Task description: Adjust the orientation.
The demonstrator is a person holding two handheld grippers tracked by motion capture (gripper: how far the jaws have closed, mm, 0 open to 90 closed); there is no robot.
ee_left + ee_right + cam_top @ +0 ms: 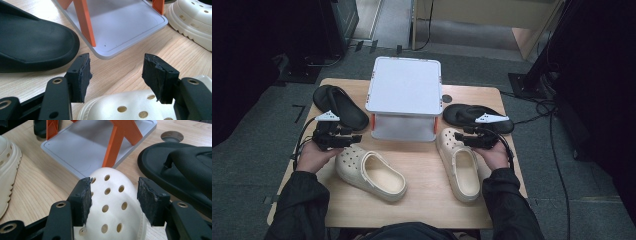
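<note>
— Two cream clogs on the table (pixel 422 210); where are the tongs?
— Left tongs (pixel 116 75) gape over the left clog (pixel 130 105); right tongs (pixel 113 200) gape, straddling the right clog (pixel 112 202) toe.

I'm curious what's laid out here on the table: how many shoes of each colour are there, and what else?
Cream clogs: 2, left clog and right clog
Black flip-flops: 2, left flip-flop and right flip-flop
White two-tier rack with orange legs: 1
Total: 5 things on the wooden table
</note>
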